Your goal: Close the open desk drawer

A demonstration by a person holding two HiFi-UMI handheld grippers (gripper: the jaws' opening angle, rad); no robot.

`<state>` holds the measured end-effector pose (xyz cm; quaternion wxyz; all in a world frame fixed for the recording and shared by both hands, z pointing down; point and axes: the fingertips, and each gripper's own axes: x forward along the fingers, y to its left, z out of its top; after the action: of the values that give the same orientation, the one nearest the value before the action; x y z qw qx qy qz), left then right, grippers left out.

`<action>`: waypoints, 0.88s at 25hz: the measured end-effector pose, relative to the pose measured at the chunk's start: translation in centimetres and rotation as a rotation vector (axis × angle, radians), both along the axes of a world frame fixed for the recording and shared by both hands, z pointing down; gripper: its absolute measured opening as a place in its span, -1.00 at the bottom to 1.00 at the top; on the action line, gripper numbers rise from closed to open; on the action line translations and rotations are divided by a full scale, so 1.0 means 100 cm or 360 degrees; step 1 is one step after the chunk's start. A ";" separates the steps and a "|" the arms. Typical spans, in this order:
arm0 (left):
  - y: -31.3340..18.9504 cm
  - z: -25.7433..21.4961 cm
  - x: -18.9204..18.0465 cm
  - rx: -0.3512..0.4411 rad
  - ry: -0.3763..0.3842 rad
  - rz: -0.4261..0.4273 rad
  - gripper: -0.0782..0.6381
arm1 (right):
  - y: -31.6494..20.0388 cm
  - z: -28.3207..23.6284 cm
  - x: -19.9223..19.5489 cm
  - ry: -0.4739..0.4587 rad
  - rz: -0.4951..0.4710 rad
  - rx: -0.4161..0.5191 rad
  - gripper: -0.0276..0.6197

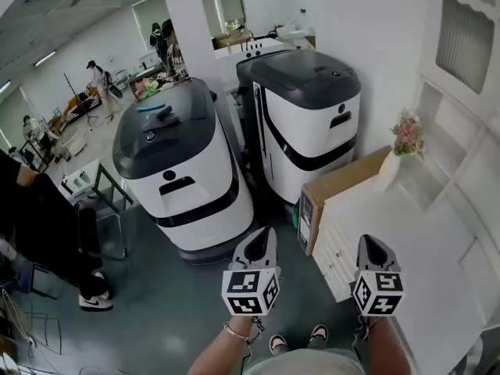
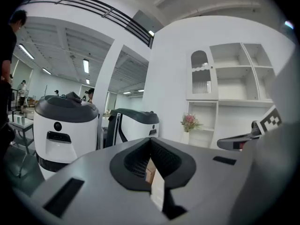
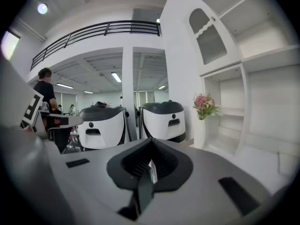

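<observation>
Directly between the two raised claws, the white desk's drawer bank (image 1: 334, 250) faces left toward the grey floor (image 1: 156, 311), its fronts running away from the person. Which drawer stands open is hard to tell. Both claws are clenched on nothing. The right claw (image 1: 373, 247) hovers over the tabletop (image 1: 422, 233) edge, while the left claw (image 1: 259, 241) hangs out front, seemingly better placed to push rightward.

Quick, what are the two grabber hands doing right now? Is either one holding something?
Left gripper: closed, holding nothing.
Right gripper: closed, holding nothing.
</observation>
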<state>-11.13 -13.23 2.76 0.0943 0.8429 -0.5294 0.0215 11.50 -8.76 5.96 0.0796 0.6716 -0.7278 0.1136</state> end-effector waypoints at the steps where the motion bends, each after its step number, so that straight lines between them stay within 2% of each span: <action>1: 0.001 -0.001 0.002 0.0008 -0.0020 0.0009 -0.73 | 0.002 -0.004 0.002 -0.0021 0.0023 0.0022 -0.90; 4: 0.004 0.001 0.011 0.0020 -0.0053 0.0023 -0.73 | 0.010 -0.009 0.007 -0.0075 0.0073 0.0062 -0.90; 9: 0.006 0.002 0.019 -0.0005 -0.0005 0.0032 -0.73 | 0.025 -0.013 0.020 -0.0054 0.0151 0.0070 -0.90; 12: 0.008 0.004 0.023 -0.0016 0.0001 0.0042 -0.73 | 0.033 -0.012 0.028 -0.0095 0.0200 0.0068 -0.90; 22: 0.018 0.012 0.040 -0.0038 0.0005 0.0083 -0.73 | 0.046 -0.011 0.034 -0.0067 0.0229 0.0045 -0.90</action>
<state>-7.11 -11.42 3.94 0.1045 0.8552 -0.5068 0.0289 14.93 -4.13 4.85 0.0465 0.7206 -0.6807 0.1230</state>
